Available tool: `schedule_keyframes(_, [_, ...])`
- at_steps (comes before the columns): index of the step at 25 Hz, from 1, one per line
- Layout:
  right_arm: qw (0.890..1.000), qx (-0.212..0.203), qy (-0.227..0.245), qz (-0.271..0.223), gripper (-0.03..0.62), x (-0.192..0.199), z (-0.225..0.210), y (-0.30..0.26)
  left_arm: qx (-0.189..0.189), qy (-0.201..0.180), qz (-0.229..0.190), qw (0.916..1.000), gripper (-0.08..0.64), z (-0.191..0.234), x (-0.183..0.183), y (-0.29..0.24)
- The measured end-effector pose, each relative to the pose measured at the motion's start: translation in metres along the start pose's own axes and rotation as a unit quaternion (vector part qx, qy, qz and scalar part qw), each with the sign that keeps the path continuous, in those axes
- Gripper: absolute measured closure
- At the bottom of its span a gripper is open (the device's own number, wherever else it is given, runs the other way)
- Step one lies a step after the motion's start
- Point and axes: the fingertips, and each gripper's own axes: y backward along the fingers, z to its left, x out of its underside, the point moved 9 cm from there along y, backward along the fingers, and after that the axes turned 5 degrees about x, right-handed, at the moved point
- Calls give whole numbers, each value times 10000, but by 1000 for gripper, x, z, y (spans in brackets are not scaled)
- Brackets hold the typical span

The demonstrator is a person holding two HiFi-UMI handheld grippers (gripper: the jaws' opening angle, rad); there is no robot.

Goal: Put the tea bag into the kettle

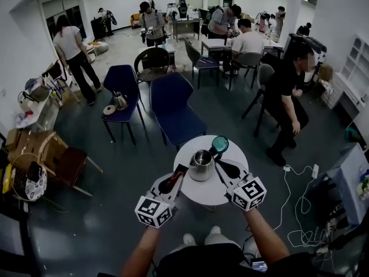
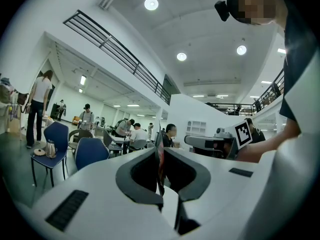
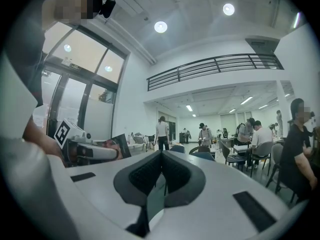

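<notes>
One kettle is shown near the middle of the round table. One tea bag is pinched by the left gripper. The right gripper is pressed together.

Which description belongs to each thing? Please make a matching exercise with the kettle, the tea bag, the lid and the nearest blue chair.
Things:
1. kettle
2. tea bag
3. lid
4. blue chair

Descriptions:
A. clamped in the left gripper
B. teal, raised beside the kettle's mouth
C. standing on the floor beyond the table
D. metal, open, standing on the white table

Pairs: 1-D, 2-A, 3-B, 4-C
</notes>
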Motion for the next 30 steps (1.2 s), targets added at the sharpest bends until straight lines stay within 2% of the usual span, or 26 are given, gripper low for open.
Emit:
schedule_keyframes(5, [9999, -18, -65, -100, 577, -1, 3, -2, -40, 34, 23, 10000, 528, 2, 2, 4])
schedule_keyframes(14, [9995, 9, -301, -85, 577, 12, -23, -6, -112, 186, 133, 9997, 528, 4, 15, -16])
schedule_keyframes(23, [9998, -77, 163, 68, 577, 7, -57, -18, -236, 265, 125, 9993, 528, 6, 16, -54])
schedule_keyframes(30, [9996, -246, 121, 5, 576, 5, -97, -34, -376, 294, 235, 9986, 528, 14, 24, -92])
